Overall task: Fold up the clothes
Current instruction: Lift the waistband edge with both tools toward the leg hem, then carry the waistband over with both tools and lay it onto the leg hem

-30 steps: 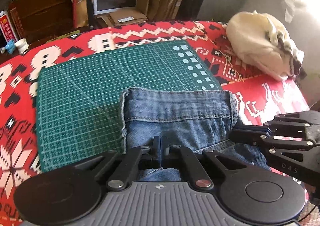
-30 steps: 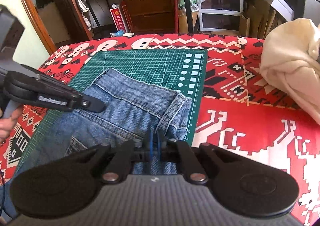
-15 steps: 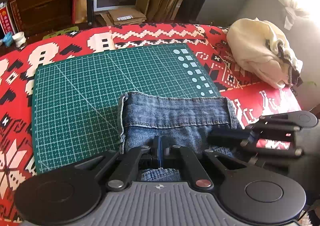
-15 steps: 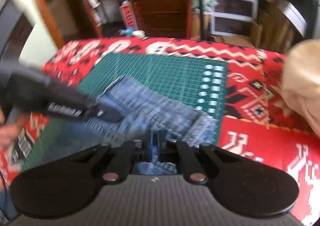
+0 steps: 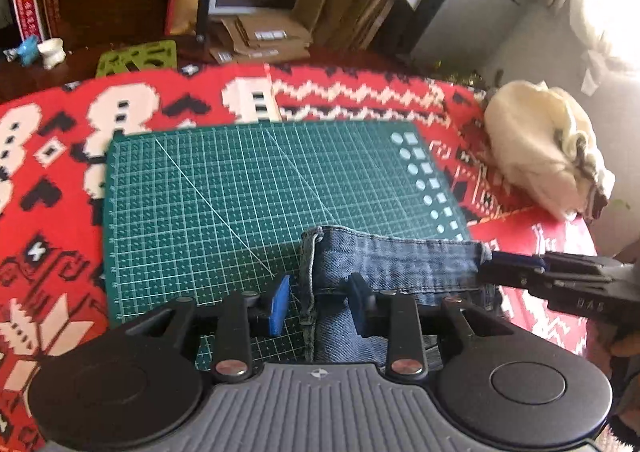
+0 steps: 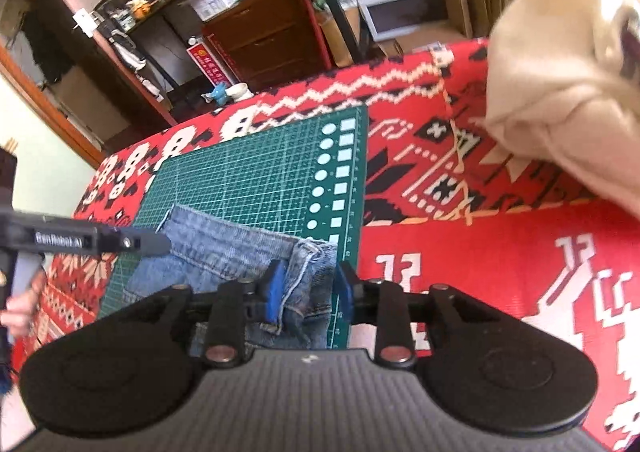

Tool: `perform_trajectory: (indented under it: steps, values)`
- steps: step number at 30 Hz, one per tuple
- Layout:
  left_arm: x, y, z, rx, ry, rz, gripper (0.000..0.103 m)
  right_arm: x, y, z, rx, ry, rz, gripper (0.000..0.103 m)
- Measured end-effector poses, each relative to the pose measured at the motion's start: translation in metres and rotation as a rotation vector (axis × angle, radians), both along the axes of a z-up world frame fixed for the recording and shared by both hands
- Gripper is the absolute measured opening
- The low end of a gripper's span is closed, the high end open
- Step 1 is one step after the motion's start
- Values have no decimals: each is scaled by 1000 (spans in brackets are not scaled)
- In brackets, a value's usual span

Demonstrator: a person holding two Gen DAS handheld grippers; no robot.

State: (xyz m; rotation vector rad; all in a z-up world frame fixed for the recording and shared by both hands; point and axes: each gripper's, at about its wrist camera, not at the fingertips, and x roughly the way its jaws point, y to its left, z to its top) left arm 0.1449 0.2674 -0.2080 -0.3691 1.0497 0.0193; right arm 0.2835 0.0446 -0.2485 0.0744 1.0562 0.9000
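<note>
Folded blue jeans lie on the near right part of a green cutting mat. My left gripper is open, and the left stitched edge of the denim runs between its blue pads without being pinched. My right gripper is open too, its jaws on either side of the jeans' right corner by the mat's edge. In the left wrist view the right gripper reaches in from the right to that corner. The right wrist view has the left gripper coming in from the left.
A red patterned cloth covers the table under the mat. A cream fabric bundle sits at the far right, large in the right wrist view. Shelves, drawers and cardboard boxes stand behind the table. A person's hand holds the left gripper.
Both grippers were shut on the jeans and have opened. Both have drawn back toward the near edge, so less of the denim shows ahead of them.
</note>
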Motion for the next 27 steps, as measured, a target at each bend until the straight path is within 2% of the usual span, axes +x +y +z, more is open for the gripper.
perform_trajectory:
  steps: [3,4,6,10,13,18,27]
  values:
    - [3,1,-9,-27,10,-2,30,9,3,-6,33,44,-15,35]
    - [3,0,-10,-37,5,1,30,8,5,-7,26,44,-11,25]
    - [2,-1,-12,-43,-7,6,18,5,9,-7,6,23,-1,19]
    - [-4,-7,2,-16,-49,9,11,-4,11,12,21,-2,-6,13]
    - [-3,-8,23,11,-79,7,11,-4,13,36,47,-16,-1,13]
    - [2,-2,64,62,-155,27,10,4,23,80,82,-88,10,13]
    - [19,5,103,135,-224,46,10,15,45,122,91,-200,7,13]
